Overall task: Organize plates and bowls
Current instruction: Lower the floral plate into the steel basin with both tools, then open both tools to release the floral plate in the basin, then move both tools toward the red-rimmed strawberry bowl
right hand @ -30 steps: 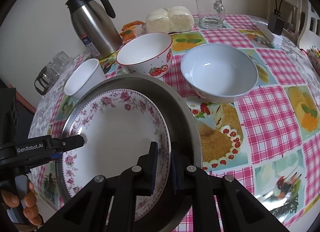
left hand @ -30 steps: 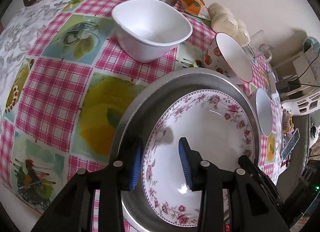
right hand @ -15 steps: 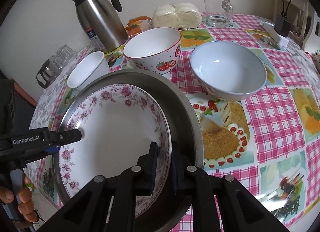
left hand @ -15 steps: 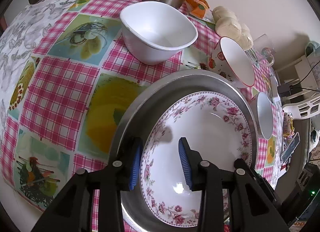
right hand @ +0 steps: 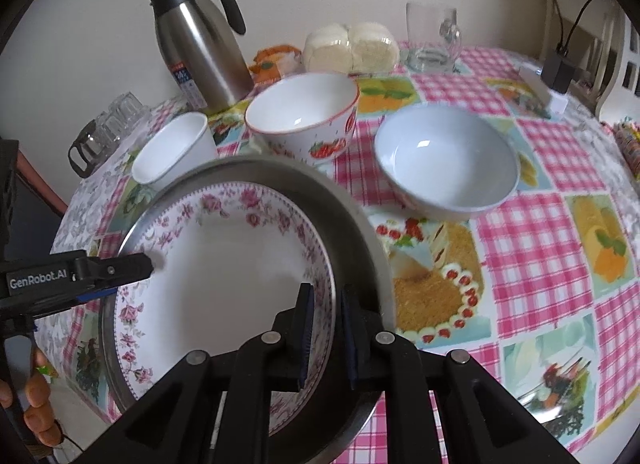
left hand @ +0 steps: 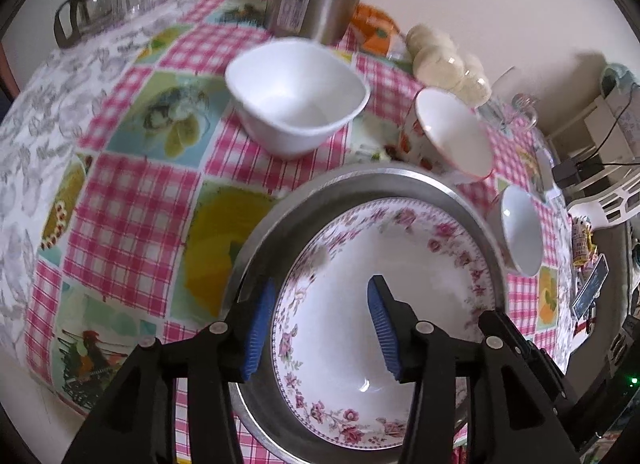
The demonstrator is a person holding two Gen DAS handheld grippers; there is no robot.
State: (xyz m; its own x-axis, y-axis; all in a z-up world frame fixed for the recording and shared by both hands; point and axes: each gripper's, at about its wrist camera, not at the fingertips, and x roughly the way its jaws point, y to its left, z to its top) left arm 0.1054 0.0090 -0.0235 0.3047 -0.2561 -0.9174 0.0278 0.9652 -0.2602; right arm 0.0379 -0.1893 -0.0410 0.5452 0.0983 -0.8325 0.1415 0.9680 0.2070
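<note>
Worktop (right hand: 540, 224), covered by a pink-check picture cloth, carries all crockery. Steel tray (right hand: 360, 224), round and largest of the pieces, sits at the near edge, at 6 o'clock in both views. Floral plate (right hand: 224, 264) lies nested inside it, rim just within the tray wall, probably so the flat ware forms one stack.

Pale blue bowl (right hand: 444, 160) stands at 2 o'clock of the tray; strawberry bowl (right hand: 304, 116) at 12 o'clock; white bowl (left hand: 296, 92), squarish, at 10 o'clock. All three stand upright and apart, not yet nested, so the bowls appear to be the remaining work.

Steel thermos jug (right hand: 200, 48), bagged buns (right hand: 352, 48) and glass mug (right hand: 432, 36) line the far wall, away from the stack.

Right tool (right hand: 324, 340) pinches the plate rim at 4 o'clock, one pad inside the plate, one between plate and tray, apparently seating or steadying it. Left tool (left hand: 320, 328) is spread wide astride the opposite rim, gripping nothing, one pad over the tray floor and one over the plate.
</note>
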